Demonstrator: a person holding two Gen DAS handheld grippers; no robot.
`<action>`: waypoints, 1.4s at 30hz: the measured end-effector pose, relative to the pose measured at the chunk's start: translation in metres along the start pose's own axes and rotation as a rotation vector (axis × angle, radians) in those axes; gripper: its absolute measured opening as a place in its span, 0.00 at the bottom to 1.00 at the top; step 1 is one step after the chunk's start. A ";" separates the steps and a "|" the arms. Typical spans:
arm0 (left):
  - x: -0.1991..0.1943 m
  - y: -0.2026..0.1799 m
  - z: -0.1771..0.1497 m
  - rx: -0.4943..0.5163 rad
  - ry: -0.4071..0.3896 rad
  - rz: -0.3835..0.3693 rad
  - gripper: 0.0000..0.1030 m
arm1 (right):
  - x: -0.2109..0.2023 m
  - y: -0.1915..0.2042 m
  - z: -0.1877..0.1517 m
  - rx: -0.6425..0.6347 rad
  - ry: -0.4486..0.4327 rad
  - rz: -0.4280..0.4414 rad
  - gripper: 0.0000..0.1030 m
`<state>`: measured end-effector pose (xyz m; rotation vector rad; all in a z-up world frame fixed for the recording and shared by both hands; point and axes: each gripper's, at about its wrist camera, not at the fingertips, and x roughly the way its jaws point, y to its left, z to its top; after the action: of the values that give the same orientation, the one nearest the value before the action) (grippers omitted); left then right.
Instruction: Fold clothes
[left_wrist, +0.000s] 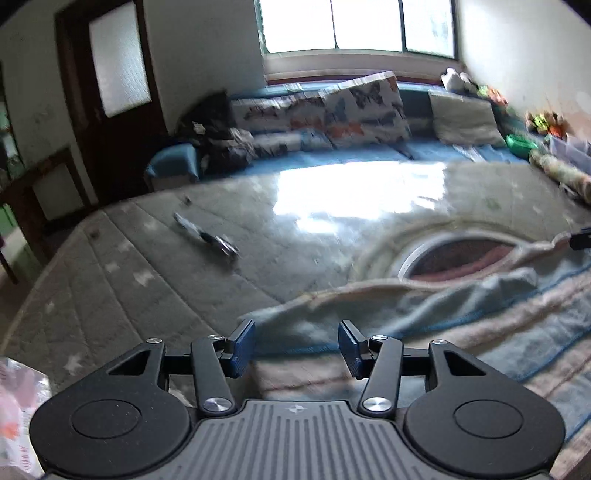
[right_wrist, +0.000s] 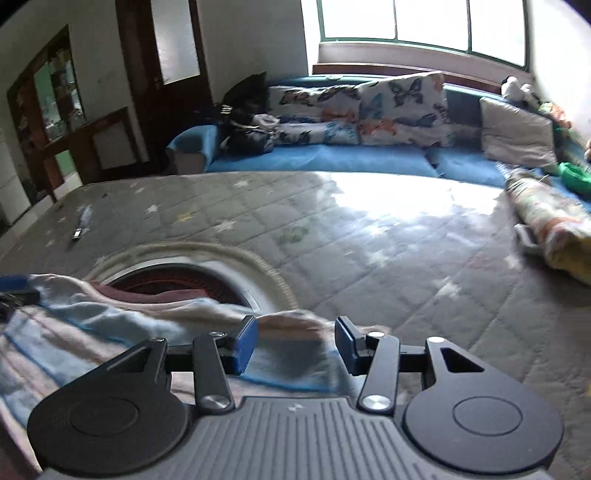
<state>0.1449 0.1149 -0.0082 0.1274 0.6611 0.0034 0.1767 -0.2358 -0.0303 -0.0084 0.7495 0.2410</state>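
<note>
A striped garment in pale blue, pink and cream lies on a grey quilted mattress. Its neck opening with a cream collar faces away from me. My left gripper is open, just above the garment's left edge, holding nothing. In the right wrist view the same garment lies at lower left, its collar ahead. My right gripper is open over the garment's right edge, empty. The other gripper's tip shows at each view's side edge.
A small pen-like object lies on the mattress, left of the garment; it also shows in the right wrist view. A rolled floral blanket lies at the right. A blue sofa with butterfly cushions stands behind, under a window.
</note>
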 end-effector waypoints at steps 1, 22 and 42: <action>-0.001 0.002 0.001 -0.011 -0.008 0.009 0.52 | 0.001 -0.001 0.001 -0.006 -0.003 -0.015 0.46; 0.004 0.007 0.011 -0.058 -0.029 -0.049 0.08 | -0.025 0.018 0.002 -0.084 -0.112 -0.089 0.05; 0.011 -0.001 -0.005 -0.016 0.039 -0.038 0.36 | 0.011 0.025 -0.003 -0.023 0.024 -0.003 0.30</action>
<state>0.1503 0.1154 -0.0193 0.0996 0.7021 -0.0260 0.1766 -0.2097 -0.0380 -0.0342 0.7707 0.2475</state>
